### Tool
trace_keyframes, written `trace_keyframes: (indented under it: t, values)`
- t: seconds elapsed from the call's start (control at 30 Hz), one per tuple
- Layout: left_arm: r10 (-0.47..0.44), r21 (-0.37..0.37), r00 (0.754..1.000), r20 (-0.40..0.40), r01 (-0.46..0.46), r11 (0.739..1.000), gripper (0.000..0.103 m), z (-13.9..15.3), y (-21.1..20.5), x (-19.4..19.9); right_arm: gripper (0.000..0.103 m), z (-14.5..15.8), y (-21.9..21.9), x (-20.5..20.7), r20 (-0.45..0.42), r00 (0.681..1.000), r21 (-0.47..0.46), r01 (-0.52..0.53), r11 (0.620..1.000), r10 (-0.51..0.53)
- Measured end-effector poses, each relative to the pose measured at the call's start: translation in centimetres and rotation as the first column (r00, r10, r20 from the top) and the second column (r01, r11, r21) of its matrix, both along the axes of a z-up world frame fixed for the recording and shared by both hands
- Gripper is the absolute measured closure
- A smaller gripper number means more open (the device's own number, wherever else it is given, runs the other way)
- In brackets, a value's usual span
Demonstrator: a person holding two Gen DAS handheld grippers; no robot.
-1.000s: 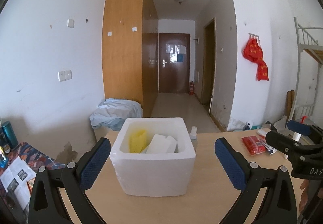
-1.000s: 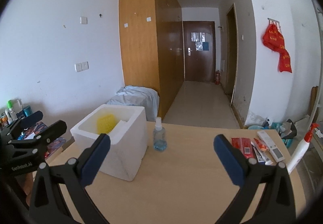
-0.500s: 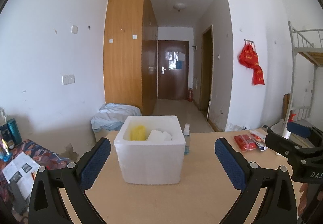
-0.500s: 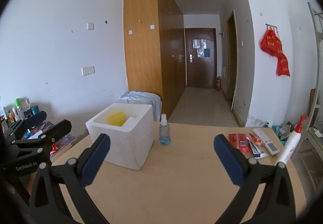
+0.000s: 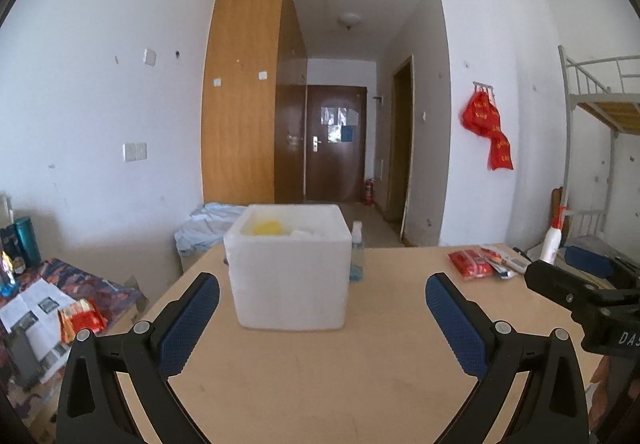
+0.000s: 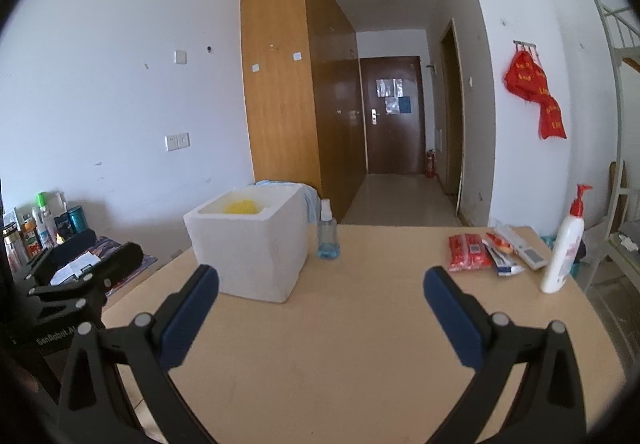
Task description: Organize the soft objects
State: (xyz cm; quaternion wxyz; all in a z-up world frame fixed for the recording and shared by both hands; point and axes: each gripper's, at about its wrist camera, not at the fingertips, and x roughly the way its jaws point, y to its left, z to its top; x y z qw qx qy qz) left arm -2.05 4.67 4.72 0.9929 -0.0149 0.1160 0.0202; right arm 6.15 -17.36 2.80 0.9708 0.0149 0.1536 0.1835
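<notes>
Left gripper point(image 5: 322, 308) jaws wide, empty; foam box point(image 5: 287, 267) straight ahead between them, beyond tips. Right gripper point(image 6: 320, 304) jaws wide, empty; box ahead-left of left finger. Yellow soft item point(image 5: 267, 227) and white piece point(image 5: 302, 233) inside. Judgement: approach from above, clear rim, pinch gently.

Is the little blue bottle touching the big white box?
Apart. In the right wrist view, a strip of bare table shows between the small spray bottle and the white foam box. In the left wrist view they overlap, so it cannot settle this.
</notes>
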Motion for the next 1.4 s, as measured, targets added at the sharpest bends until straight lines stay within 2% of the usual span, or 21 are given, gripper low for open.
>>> trace_keyframes:
  t: [0.27, 0.4, 1.4]
  values:
    - [-0.027, -0.032, 1.000, -0.004, 0.027, 0.999, 0.000, -2.5, -0.2, -1.5, 0.000, -1.6, 0.0, -2.1, 0.037, 0.999, -0.003, 0.026, 1.000, -0.026]
    - [-0.023, -0.033, 1.000, -0.013, 0.023, 0.999, 0.000, -3.4, -0.4, -1.9, 0.000, -2.7, -0.1, -2.8, 0.020, 0.999, -0.006, 0.026, 1.000, -0.025]
    - [-0.011, -0.001, 1.000, -0.026, 0.011, 1.000, 0.000, -3.9, -1.1, -2.1, 0.000, -3.5, -0.4, -2.6, -0.020, 1.000, 0.017, 0.023, 1.000, -0.022]
